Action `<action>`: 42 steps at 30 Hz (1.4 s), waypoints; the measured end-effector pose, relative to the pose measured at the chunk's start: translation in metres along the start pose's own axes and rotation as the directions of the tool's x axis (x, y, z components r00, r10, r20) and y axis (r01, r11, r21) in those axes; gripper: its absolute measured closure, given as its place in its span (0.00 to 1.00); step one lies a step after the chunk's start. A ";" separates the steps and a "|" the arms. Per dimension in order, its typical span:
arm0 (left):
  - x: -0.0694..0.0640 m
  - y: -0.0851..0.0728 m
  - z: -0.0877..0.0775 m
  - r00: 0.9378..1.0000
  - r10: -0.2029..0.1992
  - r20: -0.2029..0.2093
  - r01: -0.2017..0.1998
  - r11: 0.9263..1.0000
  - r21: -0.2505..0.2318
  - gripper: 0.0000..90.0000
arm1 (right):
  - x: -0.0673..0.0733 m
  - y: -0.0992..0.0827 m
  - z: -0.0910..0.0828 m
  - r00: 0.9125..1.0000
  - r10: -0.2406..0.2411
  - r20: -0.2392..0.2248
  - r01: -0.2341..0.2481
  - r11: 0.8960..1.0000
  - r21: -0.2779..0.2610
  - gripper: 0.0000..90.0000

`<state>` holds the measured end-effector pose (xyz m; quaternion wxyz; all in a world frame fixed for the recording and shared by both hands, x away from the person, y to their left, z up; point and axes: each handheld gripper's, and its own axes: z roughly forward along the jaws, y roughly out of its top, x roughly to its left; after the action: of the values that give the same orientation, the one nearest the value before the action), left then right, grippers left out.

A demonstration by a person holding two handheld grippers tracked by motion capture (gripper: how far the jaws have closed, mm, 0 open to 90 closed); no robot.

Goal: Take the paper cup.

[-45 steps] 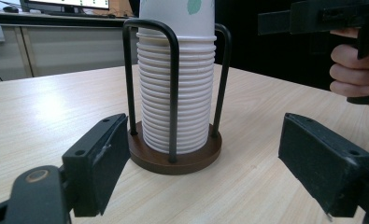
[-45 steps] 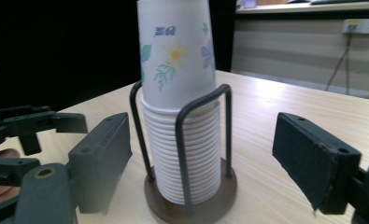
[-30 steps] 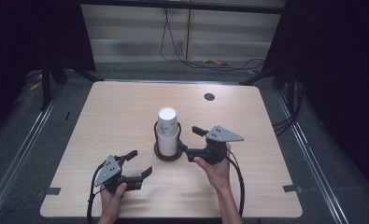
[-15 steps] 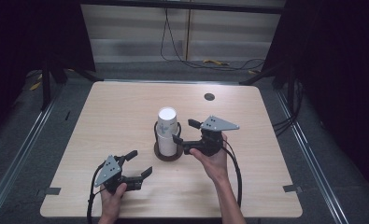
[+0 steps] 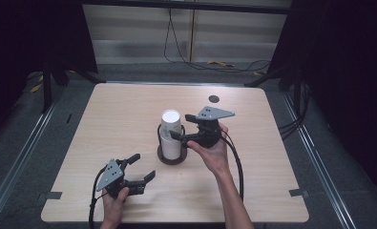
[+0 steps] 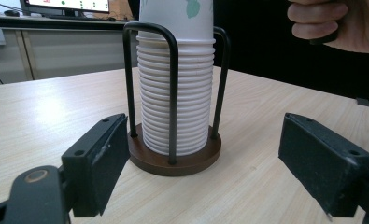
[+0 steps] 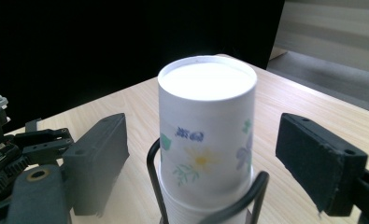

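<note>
A stack of upside-down white paper cups [image 5: 171, 131] stands in a black wire holder with a round brown base [image 5: 171, 158] at the middle of the table. The top cup [image 7: 205, 116] has a flower print. My right gripper [image 5: 180, 126] is level with the top of the stack, coming from its right. Its jaws have just been opening, and the top cup stands between them with a gap on each side [image 7: 203, 149]. My left gripper [image 5: 144, 165] rests open near the front left, pointing at the stack [image 6: 175, 107] from a distance, with nothing between its jaws [image 6: 205, 140].
A small dark disc [image 5: 214, 98] lies on the table [image 5: 272, 157] near the far right edge. Cables [image 5: 214, 64] run on the floor behind. The hand holding the right gripper [image 6: 341, 23] is above and right of the stack.
My right gripper has risen from the lower part of the stack to its top, moving slightly toward the far side. The left gripper has stayed in place.
</note>
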<state>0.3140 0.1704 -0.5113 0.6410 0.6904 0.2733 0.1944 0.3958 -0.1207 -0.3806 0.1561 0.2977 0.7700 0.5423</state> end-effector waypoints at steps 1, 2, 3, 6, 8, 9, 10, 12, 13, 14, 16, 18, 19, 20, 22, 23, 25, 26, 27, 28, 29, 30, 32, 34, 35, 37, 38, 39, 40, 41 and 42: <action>0.000 0.000 0.000 1.000 -0.001 0.000 0.001 1.000 -0.001 0.18 | 0.001 0.002 0.002 1.000 -0.010 0.004 0.010 1.000 0.012 0.19; 0.000 0.000 0.000 1.000 0.000 0.000 0.000 1.000 -0.001 0.18 | 0.002 0.004 0.003 1.000 -0.013 0.006 0.013 1.000 0.024 0.19; 0.000 0.000 0.000 1.000 0.000 0.001 0.000 1.000 -0.001 0.18 | 0.001 0.005 0.005 1.000 -0.011 0.001 0.011 0.999 0.031 0.19; 0.000 0.000 0.000 1.000 0.000 0.002 0.000 1.000 -0.002 0.18 | -0.002 0.009 0.010 1.000 -0.009 -0.014 0.010 0.999 0.051 0.20; 0.000 0.000 0.000 1.000 -0.001 0.001 0.001 1.000 -0.002 0.18 | -0.004 0.011 0.012 1.000 -0.012 -0.020 0.013 0.998 0.064 0.20; 0.000 0.000 0.000 1.000 -0.001 0.002 0.001 1.000 -0.002 0.18 | -0.005 0.012 0.014 1.000 -0.007 -0.024 0.009 0.998 0.066 0.20; 0.000 0.000 0.000 1.000 0.003 0.003 -0.003 1.000 0.000 0.18 | -0.006 0.013 0.014 1.000 -0.005 -0.023 0.007 0.998 0.065 0.22; 0.000 0.000 0.000 1.000 0.007 0.005 -0.007 1.000 0.002 0.18 | -0.008 0.013 0.016 1.000 -0.002 -0.028 0.004 0.998 0.064 0.25; 0.000 0.000 0.000 1.000 0.007 0.004 -0.007 1.000 0.002 0.18 | -0.008 0.014 0.016 1.000 -0.004 -0.031 0.006 0.998 0.063 0.26; 0.001 0.000 0.000 1.000 0.010 0.004 -0.010 1.000 0.005 0.18 | -0.007 0.014 0.017 1.000 -0.007 -0.029 0.009 0.998 0.068 0.26; 0.001 0.000 -0.001 1.000 0.008 0.004 -0.008 1.000 0.003 0.18 | -0.007 0.016 0.020 0.999 -0.014 -0.035 0.017 0.996 0.087 0.26; 0.001 0.000 0.000 1.000 0.006 0.005 -0.006 1.000 0.001 0.18 | -0.008 0.017 0.022 0.999 -0.018 -0.031 0.021 0.995 0.098 0.26; 0.000 0.000 0.000 1.000 -0.002 0.004 0.002 1.000 -0.005 0.18 | -0.009 0.018 0.024 0.999 -0.017 -0.033 0.020 0.995 0.095 0.26; 0.000 0.000 0.000 1.000 -0.002 0.004 0.002 1.000 -0.004 0.18 | -0.009 0.018 0.025 0.999 -0.018 -0.031 0.021 0.995 0.102 0.27; 0.000 0.000 0.000 1.000 0.001 0.004 -0.001 1.000 -0.002 0.18 | -0.011 0.017 0.030 0.999 -0.014 -0.035 0.018 0.992 0.121 0.26; 0.000 0.000 0.000 1.000 0.002 0.005 -0.002 1.000 -0.002 0.18 | -0.012 0.016 0.031 0.999 -0.006 -0.042 0.011 0.992 0.125 0.26; 0.000 0.000 0.000 1.000 0.002 0.006 -0.002 1.000 -0.002 0.18 | -0.013 0.015 0.033 0.999 -0.001 -0.049 0.007 0.992 0.124 0.26; 0.000 0.000 0.000 1.000 0.002 0.007 -0.002 1.000 -0.002 0.18 | -0.013 0.015 0.033 0.999 -0.002 -0.051 0.008 0.993 0.120 0.27; 0.000 0.000 0.000 1.000 0.002 0.007 -0.002 1.000 -0.002 0.18 | -0.013 0.016 0.034 0.999 -0.003 -0.049 0.009 0.992 0.125 0.27; 0.000 0.000 0.000 1.000 0.003 0.007 -0.003 1.000 -0.002 0.18 | -0.012 0.016 0.035 0.999 -0.003 -0.051 0.010 0.992 0.128 0.27; 0.000 0.000 0.000 1.000 0.003 0.007 -0.003 1.000 -0.003 0.18 | -0.012 0.017 0.035 0.999 -0.002 -0.054 0.009 0.992 0.127 0.27; 0.000 0.000 0.000 1.000 0.002 0.007 -0.001 1.000 -0.003 0.18 | -0.012 0.017 0.036 0.999 -0.004 -0.054 0.011 0.992 0.129 0.28; 0.000 0.000 0.000 1.000 0.003 0.008 -0.003 1.000 -0.003 0.18 | -0.013 0.017 0.036 0.998 0.003 -0.057 0.004 0.992 0.129 0.29; 0.000 0.000 0.000 1.000 -0.002 0.008 0.002 1.000 -0.005 0.18 | -0.015 0.017 0.036 0.999 0.004 -0.053 0.003 0.992 0.125 0.29; 0.001 0.000 -0.001 1.000 -0.001 0.014 0.001 1.000 -0.005 0.18 | -0.015 0.017 0.035 0.998 0.011 -0.056 -0.004 0.992 0.124 0.29; 0.001 0.000 -0.001 1.000 -0.002 0.018 0.002 1.000 -0.006 0.18 | -0.016 0.016 0.036 0.998 0.016 -0.060 -0.009 0.992 0.124 0.29; 0.001 0.000 0.000 1.000 -0.002 0.018 0.002 1.000 -0.010 0.18 | -0.016 0.016 0.037 0.998 0.016 -0.060 -0.008 0.992 0.123 0.30; 0.001 0.000 0.000 1.000 -0.003 0.015 0.004 1.000 -0.010 0.18 | -0.016 0.016 0.037 0.998 0.017 -0.062 -0.010 0.992 0.123 0.30; 0.000 0.000 0.000 1.000 -0.006 0.017 0.006 1.000 -0.011 0.18 | -0.016 0.016 0.038 0.998 0.018 -0.065 -0.010 0.992 0.123 0.30; 0.000 0.000 0.000 1.000 -0.007 0.017 0.007 1.000 -0.012 0.18 | -0.016 0.016 0.039 0.998 0.017 -0.068 -0.008 0.992 0.126 0.30; 0.000 0.000 0.000 1.000 -0.007 0.018 0.007 1.000 -0.012 0.18 | -0.016 0.016 0.039 0.997 0.017 -0.070 -0.008 0.992 0.125 0.31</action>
<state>0.3139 0.1707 -0.5118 0.6483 0.6872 0.2687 0.1876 0.4349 -0.0983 -0.3814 0.1064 0.2923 0.8057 0.5041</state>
